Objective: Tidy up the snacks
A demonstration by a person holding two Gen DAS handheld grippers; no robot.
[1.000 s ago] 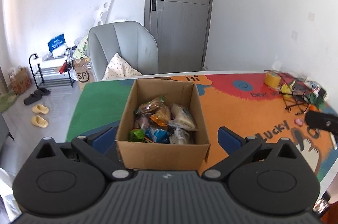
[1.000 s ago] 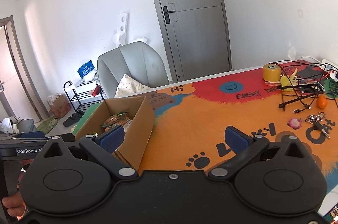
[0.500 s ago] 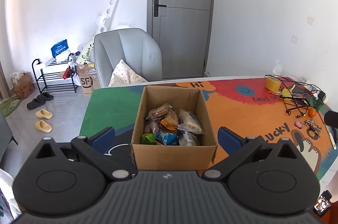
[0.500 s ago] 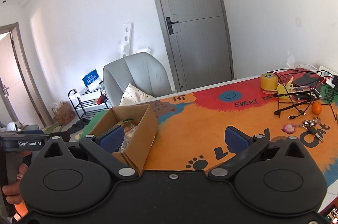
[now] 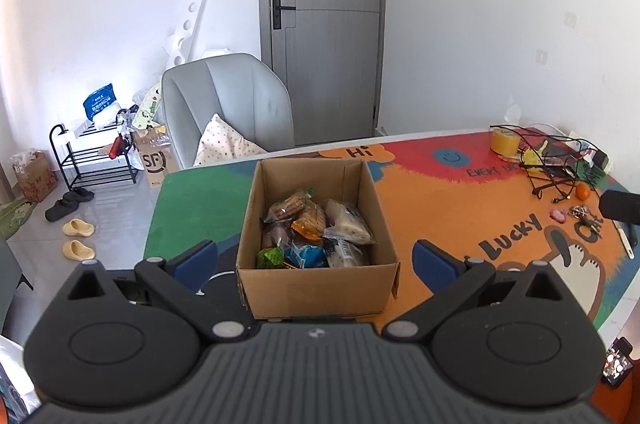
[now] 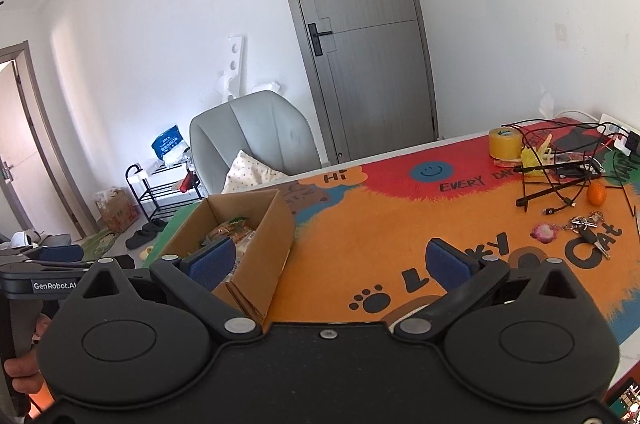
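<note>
Cardboard box (image 5: 318,266) of snacks (image 5: 314,234) sits mid-frame between the spread, empty left gripper (image 5: 316,258); right gripper (image 6: 332,262) likewise released

My left wrist camera looks straight ahead over the open brown cardboard box (image 5: 316,248), close in front. My right wrist camera sits further right, catching that box (image 6: 256,244) at its left, both sharing the colourful orange table mat (image 5: 452,220).

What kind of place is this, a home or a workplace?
Most likely a room in a home: a shoe rack with slippers beside it, a cushioned chair, and a table with a playful cartoon mat.
</note>
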